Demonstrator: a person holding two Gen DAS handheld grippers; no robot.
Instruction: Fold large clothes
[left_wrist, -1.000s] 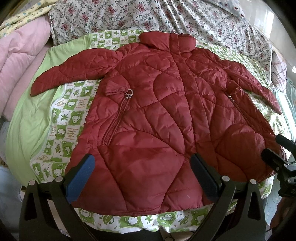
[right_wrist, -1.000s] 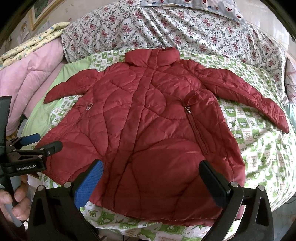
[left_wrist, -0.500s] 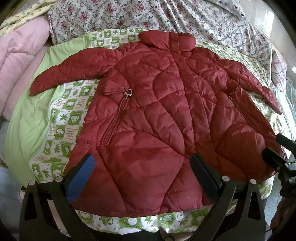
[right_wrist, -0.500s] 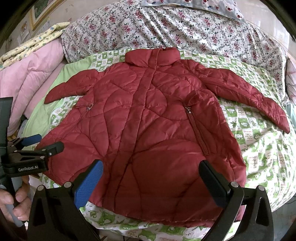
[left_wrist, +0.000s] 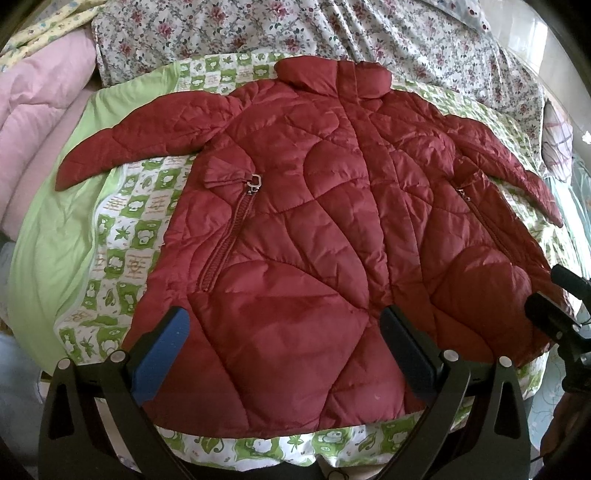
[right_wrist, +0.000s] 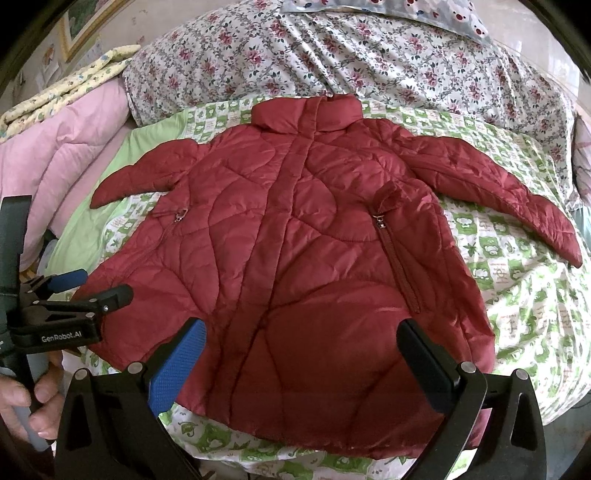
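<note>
While the red puffy coat lies flat on the bed, both your left tongs and right tongs are wide open and hold nothing. It looks soft, light and slippery, so pinch a sleeve end.

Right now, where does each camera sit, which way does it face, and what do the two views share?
Left wrist: on the left tool, above the hem, facing the collar; open fingers show, right tool at right edge.
Right wrist: on the right tool, same direction; the left tool and a hand show at left.
Shared: the dark red quilted jacket lying flat on the green patterned blanket.
</note>
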